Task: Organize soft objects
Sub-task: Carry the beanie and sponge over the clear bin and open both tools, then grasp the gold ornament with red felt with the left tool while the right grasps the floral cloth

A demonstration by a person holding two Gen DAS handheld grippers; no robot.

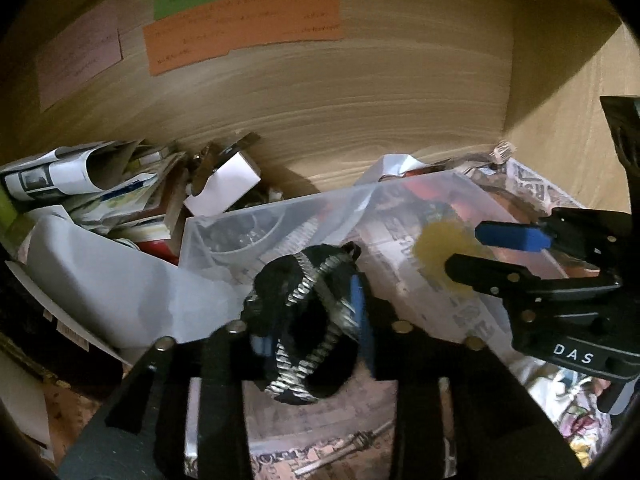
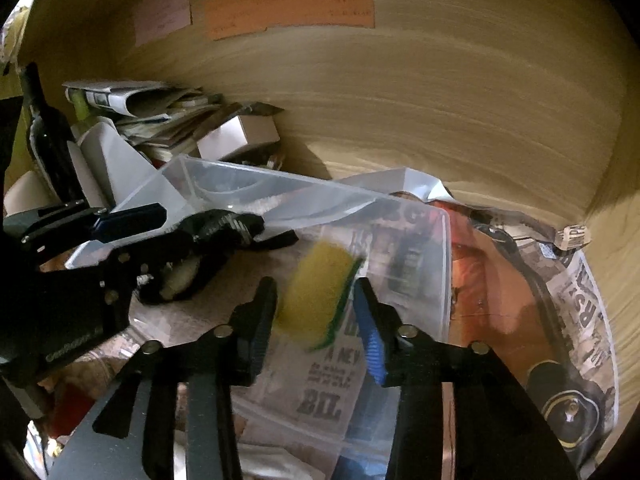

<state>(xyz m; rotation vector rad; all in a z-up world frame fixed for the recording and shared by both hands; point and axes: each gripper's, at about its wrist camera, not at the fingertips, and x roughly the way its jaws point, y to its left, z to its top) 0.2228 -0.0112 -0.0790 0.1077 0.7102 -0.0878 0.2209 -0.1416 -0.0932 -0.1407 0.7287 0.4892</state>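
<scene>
My left gripper (image 1: 310, 332) is shut on a black knitted cloth with silver stripes (image 1: 304, 320) and holds it over the clear plastic bin (image 1: 280, 208). The same cloth (image 2: 216, 232) and left gripper (image 2: 152, 232) show at the left of the right wrist view. My right gripper (image 2: 316, 312) is open; a yellow sponge with a green scouring side (image 2: 320, 300) sits blurred between its fingers, apparently loose. In the left wrist view the right gripper (image 1: 480, 252) is at the right, with the sponge (image 1: 436, 252) by its fingertips.
The bin (image 2: 400, 208) rests on newspaper (image 2: 576, 300) inside a wooden cabinet with coloured paper notes (image 1: 240, 28) on its back wall. Stacked papers and a small white box (image 1: 224, 188) lie behind at the left. A dark bottle (image 2: 48, 132) stands far left.
</scene>
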